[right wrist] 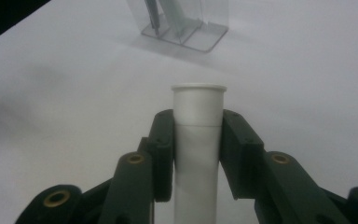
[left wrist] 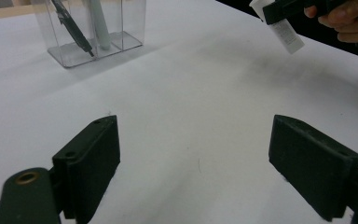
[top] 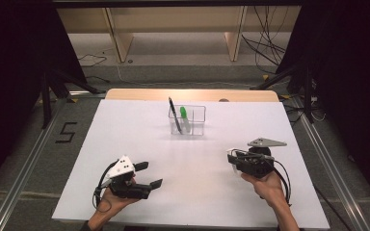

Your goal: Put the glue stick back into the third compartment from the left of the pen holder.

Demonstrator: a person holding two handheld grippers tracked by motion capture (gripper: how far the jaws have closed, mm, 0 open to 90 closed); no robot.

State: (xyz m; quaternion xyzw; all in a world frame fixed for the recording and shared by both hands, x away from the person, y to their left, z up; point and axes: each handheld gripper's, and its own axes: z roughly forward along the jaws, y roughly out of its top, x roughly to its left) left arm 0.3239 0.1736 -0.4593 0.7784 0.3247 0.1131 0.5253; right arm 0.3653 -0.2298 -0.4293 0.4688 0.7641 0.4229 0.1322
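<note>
High view: the right claw (top: 232,159) hangs over the right side of the white tabletop (top: 125,125), gripped from below by the person's right hand (top: 268,185). Its jaws point left, toward the middle of the tabletop, and a white tube (top: 231,155) shows as a small pale end at their tip. The left claw (top: 148,174) sits low over the near left part of the tabletop, jaws spread wide with nothing between them, pointing right. Well beyond both, near the far edge, stands a clear holder (top: 196,121) with a black pen (top: 174,114) and a green-capped marker (top: 185,118) leaning inside.

Left gripper view: the left claw (left wrist: 193,158) has its two jaws far apart, with bare tabletop (left wrist: 191,93) between them. The holder (left wrist: 130,32) stands at upper left with the pen (left wrist: 72,25) and marker (left wrist: 98,23) in it. At upper right the right hand (left wrist: 349,18) carries the right claw, and the tube (left wrist: 284,30) juts down and right out of its black jaws, well above the tabletop, a printed label on its side.

Right gripper view: the right claw (right wrist: 198,126) is closed on the tube (right wrist: 198,140), one pad pressing each side. The tube runs straight along the jaws from the bottom of the view, and its rimmed end stands just past the jaw tips. The holder (right wrist: 200,28) lies farther off, ahead of the tube.
</note>
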